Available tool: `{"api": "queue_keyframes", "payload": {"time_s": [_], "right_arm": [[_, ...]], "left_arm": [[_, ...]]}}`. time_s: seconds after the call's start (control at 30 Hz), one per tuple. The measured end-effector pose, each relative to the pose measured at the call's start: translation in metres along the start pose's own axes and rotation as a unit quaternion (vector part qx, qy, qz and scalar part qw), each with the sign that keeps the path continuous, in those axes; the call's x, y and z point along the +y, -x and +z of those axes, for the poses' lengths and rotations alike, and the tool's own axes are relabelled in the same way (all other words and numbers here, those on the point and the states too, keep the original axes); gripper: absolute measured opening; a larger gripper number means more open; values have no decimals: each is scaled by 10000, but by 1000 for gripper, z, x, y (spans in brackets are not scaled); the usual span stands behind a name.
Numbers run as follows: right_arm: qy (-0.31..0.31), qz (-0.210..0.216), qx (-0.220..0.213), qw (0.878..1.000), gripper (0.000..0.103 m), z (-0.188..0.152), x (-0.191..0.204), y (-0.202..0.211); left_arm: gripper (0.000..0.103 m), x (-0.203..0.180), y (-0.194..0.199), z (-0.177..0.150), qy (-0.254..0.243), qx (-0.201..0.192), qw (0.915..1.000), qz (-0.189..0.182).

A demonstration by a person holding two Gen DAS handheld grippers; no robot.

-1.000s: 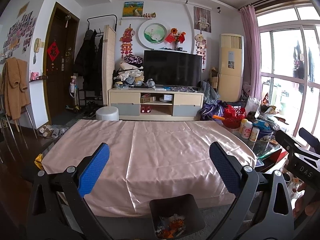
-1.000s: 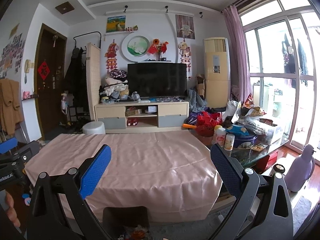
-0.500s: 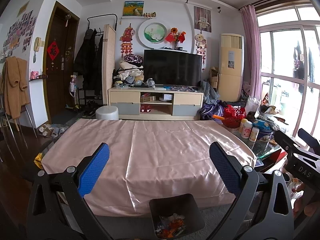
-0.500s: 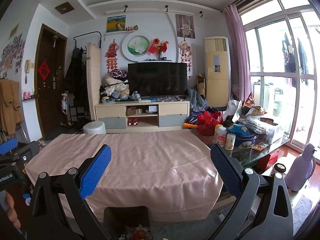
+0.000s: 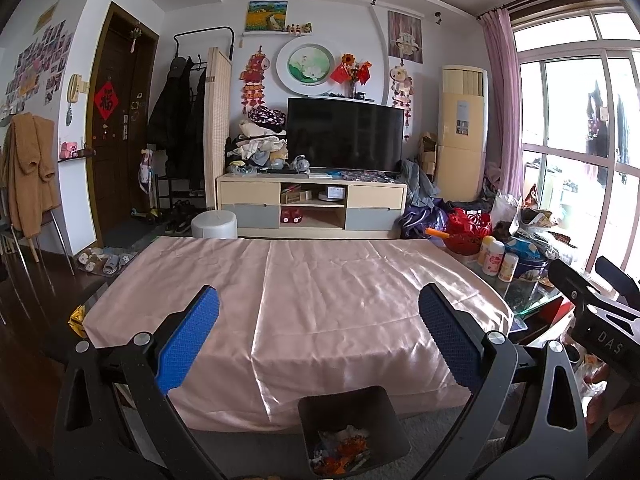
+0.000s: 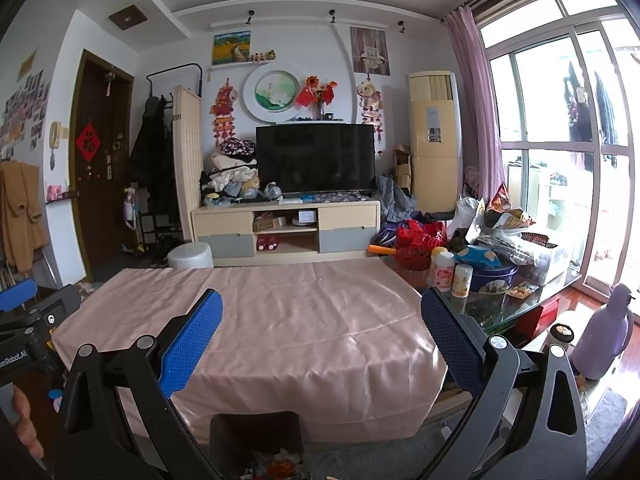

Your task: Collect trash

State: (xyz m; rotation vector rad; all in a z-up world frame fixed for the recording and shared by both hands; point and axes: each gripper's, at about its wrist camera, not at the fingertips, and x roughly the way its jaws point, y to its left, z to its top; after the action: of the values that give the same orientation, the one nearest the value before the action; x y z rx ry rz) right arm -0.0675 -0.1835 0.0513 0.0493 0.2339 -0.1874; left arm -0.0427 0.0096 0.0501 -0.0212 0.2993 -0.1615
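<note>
Apparently I was at the tail of the collecting, or between pickups: my left gripper (image 5: 318, 322) and my right gripper (image 6: 320, 322) both stood spread wide with nothing between the blue pads. Just below and ahead of the left gripper sat the dark square plastic bin (image 5: 354, 426), with crumpled orange and white scraps of trash (image 5: 340, 446) lying in its bottom. Under the right gripper the same bin showed only at the lower edge of view. Beyond both grippers stretched the worktop under a smooth pink satin cloth (image 5: 320, 292), and I saw no loose trash on it. My judgement was that the next move called for looking off to the right, toward the cluttered glass side table (image 6: 500, 312), for anything left to pick up. I held both grippers level, side by side, pointed forward across the cloth.
</note>
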Motion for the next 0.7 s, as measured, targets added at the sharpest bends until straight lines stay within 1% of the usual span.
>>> {"api": "queue_keyframes", "payload": {"time_s": [0.7], "right_arm": [[-15,-10,6,10000,100,0,2,1]], "left_arm": [[95,-1,0,0,0,-3,10000,10]]}}
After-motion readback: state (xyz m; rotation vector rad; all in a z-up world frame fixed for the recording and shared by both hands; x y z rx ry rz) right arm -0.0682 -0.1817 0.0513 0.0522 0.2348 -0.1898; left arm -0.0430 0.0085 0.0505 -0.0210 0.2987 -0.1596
